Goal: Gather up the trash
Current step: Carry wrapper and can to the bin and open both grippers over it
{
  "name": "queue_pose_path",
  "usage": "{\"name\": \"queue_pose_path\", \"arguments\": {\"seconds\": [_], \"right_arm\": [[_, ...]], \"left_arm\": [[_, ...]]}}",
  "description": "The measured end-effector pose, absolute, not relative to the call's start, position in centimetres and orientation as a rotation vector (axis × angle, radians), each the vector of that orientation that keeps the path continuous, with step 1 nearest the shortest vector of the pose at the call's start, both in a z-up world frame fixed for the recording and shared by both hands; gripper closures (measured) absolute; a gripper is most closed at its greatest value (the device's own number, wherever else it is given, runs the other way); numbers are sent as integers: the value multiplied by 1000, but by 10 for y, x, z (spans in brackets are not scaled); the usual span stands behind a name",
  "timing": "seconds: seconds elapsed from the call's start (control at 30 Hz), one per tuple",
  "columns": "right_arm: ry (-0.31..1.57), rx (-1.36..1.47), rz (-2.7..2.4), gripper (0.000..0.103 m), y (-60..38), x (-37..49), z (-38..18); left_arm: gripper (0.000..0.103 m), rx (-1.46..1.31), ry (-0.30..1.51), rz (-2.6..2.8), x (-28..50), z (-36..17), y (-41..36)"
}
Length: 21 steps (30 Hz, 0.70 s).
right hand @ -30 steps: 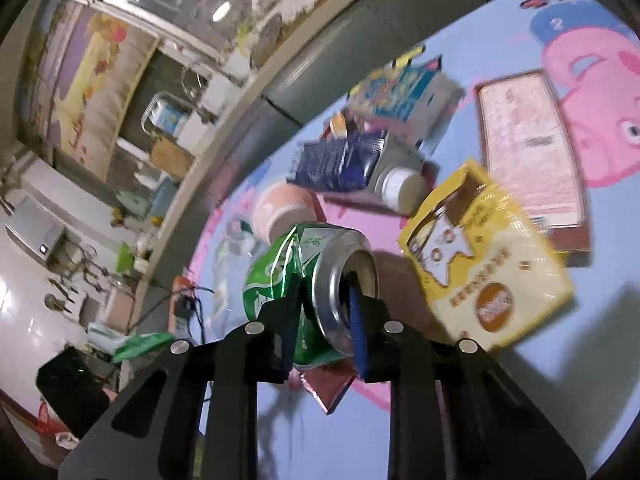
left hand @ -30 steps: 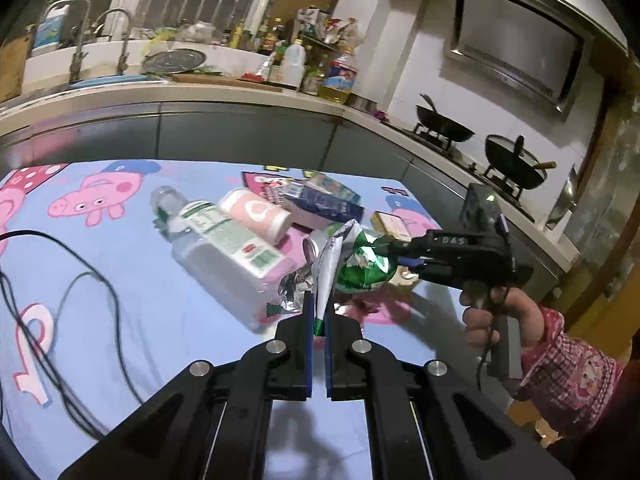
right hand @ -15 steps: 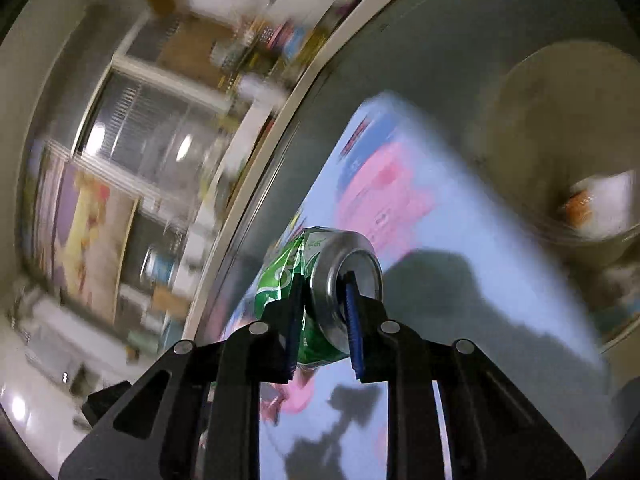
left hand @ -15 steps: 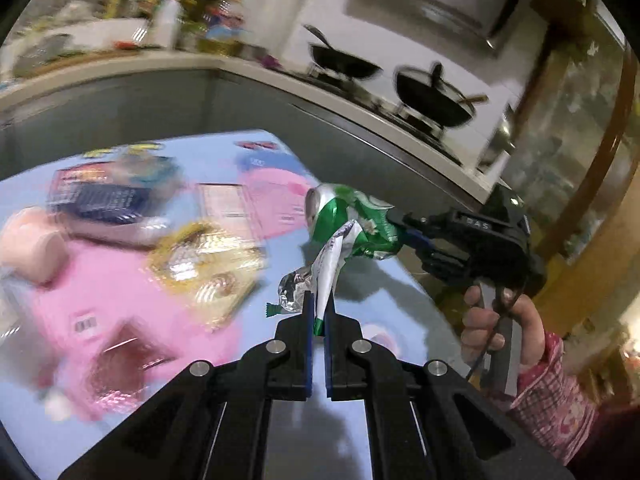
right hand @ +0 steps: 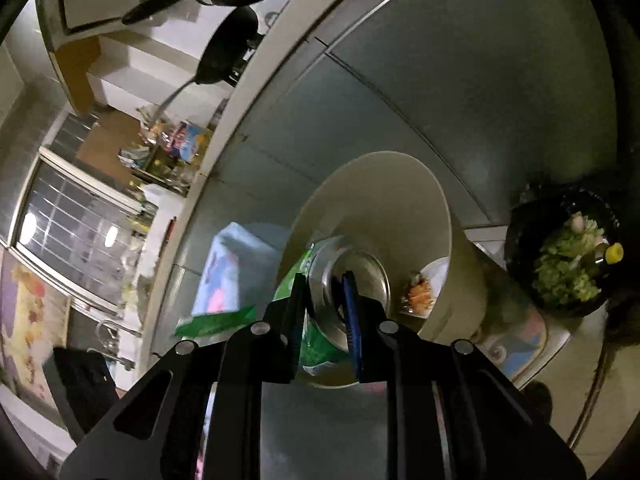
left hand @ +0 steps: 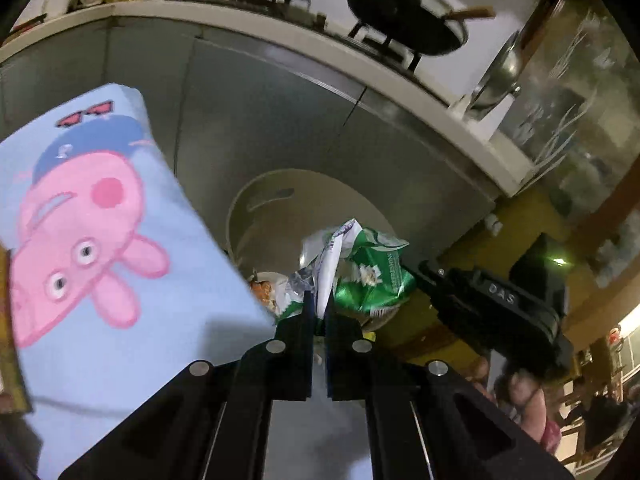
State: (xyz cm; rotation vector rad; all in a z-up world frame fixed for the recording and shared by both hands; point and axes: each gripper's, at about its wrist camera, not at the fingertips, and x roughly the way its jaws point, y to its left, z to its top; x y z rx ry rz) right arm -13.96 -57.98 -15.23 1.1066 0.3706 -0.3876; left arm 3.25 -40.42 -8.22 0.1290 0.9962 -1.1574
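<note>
Nearest in the left wrist view, the left tool [left hand: 317,308] has its fingers pressed almost together on a crumpled silver-and-white wrapper [left hand: 326,260], which stands up from the tips; just right of it hangs a dented green can [left hand: 374,276], gripped by the right tool [left hand: 424,276], whose black body reaches in from the right; a hand [left hand: 520,396] in a pink sleeve holds that body low at the right edge. To the left lies the table [left hand: 168,344], covered in a pale blue cloth printed with a pink cartoon pig [left hand: 76,240], its edge ending just short of the wrapper. Beyond and below both pieces of trash opens a cream round bin [left hand: 256,216]; scraps, orange and white, lie at its bottom. In the right wrist view the right tool [right hand: 325,312] pinches the can [right hand: 320,344] at its silver rim, one finger outside the wall and the blue-padded one inside the mouth, right over the bin [right hand: 400,192]. Right of the bin sits a dark bucket [right hand: 516,248] with green vegetable waste. Farthest off, grey cabinet fronts [left hand: 280,120] run under a worktop carrying two black woks [left hand: 404,28].
</note>
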Motion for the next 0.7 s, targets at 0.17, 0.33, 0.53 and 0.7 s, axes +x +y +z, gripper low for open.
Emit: {"name": "queue_pose_path", "arguments": {"seconds": [0.17,0.33,0.53,0.7], "right_arm": [[384,1083,-398,62,-581,-137,-159],[354,1045,-408,62,-569,-145,-147],[339,973,-352,62,-538,-148,-122],[371,904,-234,62,-490,-132,-109]], "left_arm": [[55,134,1026,-1075,39,-91,-419],[48,90,1005,-1056,41,-79,-404],[47,86,870,-1064,23,-45,-353],[47,91,742,-996,6,-24,-281]]}}
